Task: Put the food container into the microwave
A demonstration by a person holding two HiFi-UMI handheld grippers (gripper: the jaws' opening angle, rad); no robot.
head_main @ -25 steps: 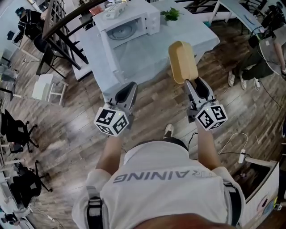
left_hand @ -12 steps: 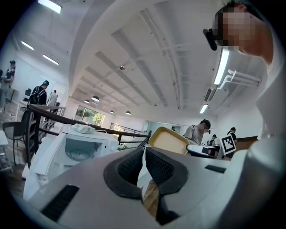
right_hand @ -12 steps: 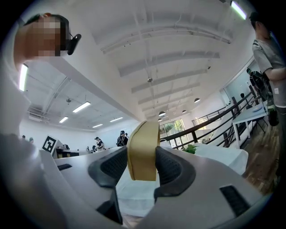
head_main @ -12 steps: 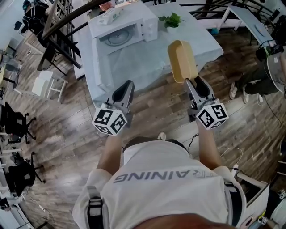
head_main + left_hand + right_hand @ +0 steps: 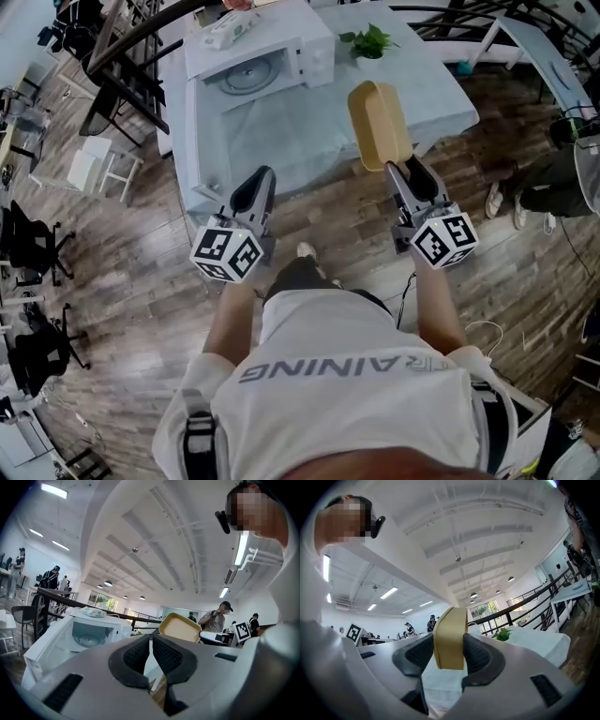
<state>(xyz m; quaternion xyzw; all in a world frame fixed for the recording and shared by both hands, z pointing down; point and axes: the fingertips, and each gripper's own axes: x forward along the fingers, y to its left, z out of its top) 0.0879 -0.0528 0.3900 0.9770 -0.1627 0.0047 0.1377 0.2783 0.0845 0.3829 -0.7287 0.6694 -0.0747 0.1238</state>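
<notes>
Right gripper (image 5: 405, 172): jaws clamped on short end of tan food container (image 5: 379, 122). Container held in air, standing out ahead of gripper, by front edge of table (image 5: 309, 141).
Left gripper (image 5: 251, 195): jaws nearly together, nothing between.
Microwave (image 5: 262, 58) at table's far left, door (image 5: 194, 122) swung open, turntable visible, cavity empty.
Risks, judged:
- grip on one end only, so long lever; container may pivot or slip on quick swing
- skewed entry may catch cavity frame or door
- potted plant (image 5: 368, 41) just right of microwave, could be clipped
</notes>
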